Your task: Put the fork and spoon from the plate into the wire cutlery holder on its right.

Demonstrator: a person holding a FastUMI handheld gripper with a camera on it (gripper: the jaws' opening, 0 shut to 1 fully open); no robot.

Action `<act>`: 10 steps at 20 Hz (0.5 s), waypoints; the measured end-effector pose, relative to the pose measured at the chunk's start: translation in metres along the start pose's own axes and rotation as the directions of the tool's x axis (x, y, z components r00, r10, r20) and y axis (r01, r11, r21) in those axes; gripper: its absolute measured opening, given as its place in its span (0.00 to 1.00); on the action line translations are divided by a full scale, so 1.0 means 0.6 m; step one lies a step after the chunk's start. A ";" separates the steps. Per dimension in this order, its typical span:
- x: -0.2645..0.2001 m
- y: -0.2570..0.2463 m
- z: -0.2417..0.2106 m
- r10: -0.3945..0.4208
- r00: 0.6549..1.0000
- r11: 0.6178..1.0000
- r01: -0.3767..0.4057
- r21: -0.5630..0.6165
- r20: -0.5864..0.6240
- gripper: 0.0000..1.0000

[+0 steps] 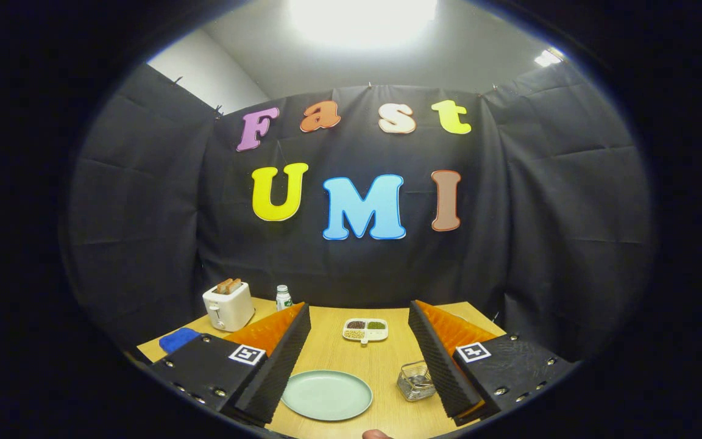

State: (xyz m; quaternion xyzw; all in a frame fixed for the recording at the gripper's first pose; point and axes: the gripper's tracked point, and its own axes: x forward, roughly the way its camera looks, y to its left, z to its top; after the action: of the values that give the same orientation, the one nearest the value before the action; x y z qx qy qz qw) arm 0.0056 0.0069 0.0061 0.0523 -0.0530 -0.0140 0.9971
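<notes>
A pale green plate (326, 395) lies on the wooden table (381, 360) between my fingers, close to the left one, and its top looks bare. The wire cutlery holder (415, 381) stands to the plate's right, against the inner side of my right finger. I cannot make out what is inside the holder. My gripper (358, 311) is open wide and raised above the table, with nothing between its fingers.
A small white divided dish (365, 330) with grains sits beyond the plate. At the far left stand a white toaster (228, 305) with bread, a small bottle (283, 297) and a blue cloth (178, 339). A person's fingertip (377, 434) shows at the near table edge.
</notes>
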 end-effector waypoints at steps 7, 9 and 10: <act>0.013 0.033 0.014 0.040 0.998 0.997 -0.037 -0.063 0.046 0.98; 0.016 0.040 0.015 0.045 0.998 0.996 -0.042 -0.079 0.044 0.98; 0.017 0.045 0.016 0.050 0.998 0.995 -0.046 -0.085 0.046 0.98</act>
State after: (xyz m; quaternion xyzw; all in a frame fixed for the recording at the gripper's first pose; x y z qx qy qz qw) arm 0.0156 0.0322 0.0196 0.0087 -0.0776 0.0067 0.9969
